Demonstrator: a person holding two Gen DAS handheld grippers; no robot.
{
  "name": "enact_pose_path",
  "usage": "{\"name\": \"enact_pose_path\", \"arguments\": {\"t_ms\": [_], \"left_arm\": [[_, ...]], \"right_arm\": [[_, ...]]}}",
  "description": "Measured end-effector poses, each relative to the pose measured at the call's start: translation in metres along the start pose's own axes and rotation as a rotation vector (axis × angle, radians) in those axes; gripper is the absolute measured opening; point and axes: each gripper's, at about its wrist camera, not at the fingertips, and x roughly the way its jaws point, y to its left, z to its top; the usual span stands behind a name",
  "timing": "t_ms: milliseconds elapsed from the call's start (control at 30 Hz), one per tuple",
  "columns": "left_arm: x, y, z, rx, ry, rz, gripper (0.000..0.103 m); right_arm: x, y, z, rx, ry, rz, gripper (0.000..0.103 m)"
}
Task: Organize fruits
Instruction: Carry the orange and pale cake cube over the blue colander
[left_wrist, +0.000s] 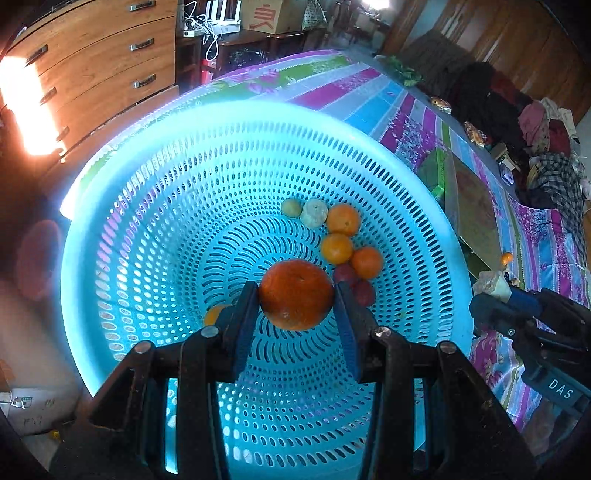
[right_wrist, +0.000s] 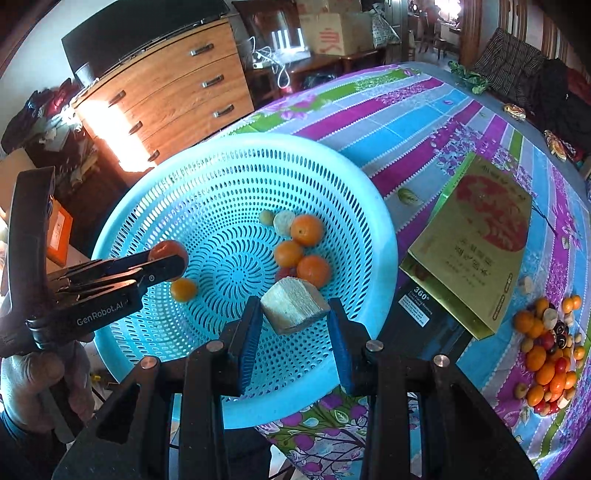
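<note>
A big blue perforated basket (left_wrist: 155, 177) (right_wrist: 380, 236) sits on the flowered cloth. My left gripper (left_wrist: 296, 295) is shut on a large orange (left_wrist: 295, 293) and holds it over the basket's inside; it also shows in the right wrist view (right_wrist: 168, 254). My right gripper (right_wrist: 295, 314) is shut on a pale cut fruit chunk (right_wrist: 293, 304) above the basket's near rim; it shows at the right of the left wrist view (left_wrist: 491, 286). Inside the basket lie several oranges (right_wrist: 306, 229), pale fruits (right_wrist: 283, 222) and a small orange (right_wrist: 183, 289).
A pile of several mixed small fruits (right_wrist: 550, 350) lies on the cloth at the right. A gold-and-red flat box (right_wrist: 480, 240) leans on a black box (right_wrist: 421, 317) beside the basket. A wooden chest of drawers (right_wrist: 166, 92) stands behind the table.
</note>
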Motion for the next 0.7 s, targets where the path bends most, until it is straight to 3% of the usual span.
{"name": "enact_pose_path", "arguments": {"t_ms": [700], "left_arm": [[0.002,0.021,-0.006,-0.023,0.031,0.005,0.042]], "right_arm": [[0.027,-0.005,0.008,0.014,0.046,-0.011,0.04]]}}
